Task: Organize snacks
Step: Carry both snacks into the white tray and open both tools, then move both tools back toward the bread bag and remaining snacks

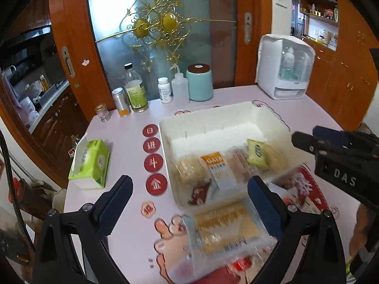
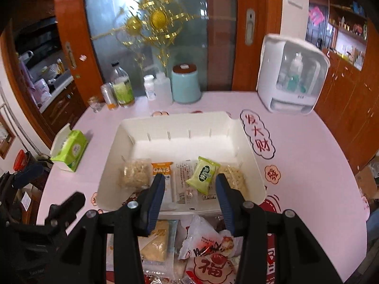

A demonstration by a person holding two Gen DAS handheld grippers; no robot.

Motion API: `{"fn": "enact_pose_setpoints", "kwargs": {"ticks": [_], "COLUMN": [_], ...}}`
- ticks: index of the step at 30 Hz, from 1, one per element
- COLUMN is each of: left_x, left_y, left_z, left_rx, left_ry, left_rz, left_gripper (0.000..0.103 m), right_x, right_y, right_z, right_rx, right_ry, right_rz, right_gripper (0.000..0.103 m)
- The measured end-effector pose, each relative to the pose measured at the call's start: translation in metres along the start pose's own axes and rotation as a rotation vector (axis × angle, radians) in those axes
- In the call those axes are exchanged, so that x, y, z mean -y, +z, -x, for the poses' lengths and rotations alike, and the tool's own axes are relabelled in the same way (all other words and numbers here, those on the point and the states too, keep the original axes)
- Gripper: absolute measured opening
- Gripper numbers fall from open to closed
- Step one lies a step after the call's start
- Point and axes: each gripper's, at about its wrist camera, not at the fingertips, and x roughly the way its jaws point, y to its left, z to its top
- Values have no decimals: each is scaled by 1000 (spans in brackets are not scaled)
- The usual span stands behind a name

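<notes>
Left wrist view: your left tool is spread wide and empty over the table; five snacks fill the white bin at 12 o'clock.

Right wrist view: your right tool is at its narrowest, holding nothing. Probably mid-sorting; next, pick from the loose snack pile at 6 o'clock.

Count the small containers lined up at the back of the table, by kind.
Bottles: 3: green-label bottle, white pill bottle, squeeze bottle
Metal can: 1
Small glass jar: 1
Teal canister: 1
Total: 6
</notes>
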Motion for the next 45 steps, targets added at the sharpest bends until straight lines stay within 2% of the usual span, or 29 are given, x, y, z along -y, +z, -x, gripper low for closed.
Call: {"fn": "enact_pose_setpoints", "kwargs": {"ticks": [3,10,17,18,20,22,31,33,35,40,45], "left_x": [-2,-22,-22,-21,-18,-15,-14,-13,-11,-6,-7], "left_y": [-8,-34,-66,-70,-78,-85,-101,-103,-105,-106,-105], "left_z": [17,56,62,59,53,43,-11,-23,-36,-64,-92], "left_rx": [-24,-7,-55,-66,-90,-123,-254,-278,-302,-356,-425], "left_ry": [-14,-2,25,27,25,17,-46,-43,-48,-64,-119], "left_rz": [18,105,102,97,87,74,100,89,74,43,76], "left_gripper": [97,97,97,97,97,97,97,97,97,97,97], "right_x": [2,15,31,35,44,52,66,65,64,61,55], "right_y": [-8,-28,-54,-57,-62,-67,-92,-99,-104,-109,-106], "right_z": [19,52,64,63,61,60,26,16,5,-21,-47], "right_rx": [23,27,-12,-22,-32,-32,-117,-145,-168,-204,-222], "right_ry": [17,67,74,70,73,69,45,45,50,36,35], "right_rz": [14,4,10,9,-7,-28,-42,-35,-39,-54,-68], "right_gripper": [45,45,45,46,58,63,65,69,80,87,92]}}
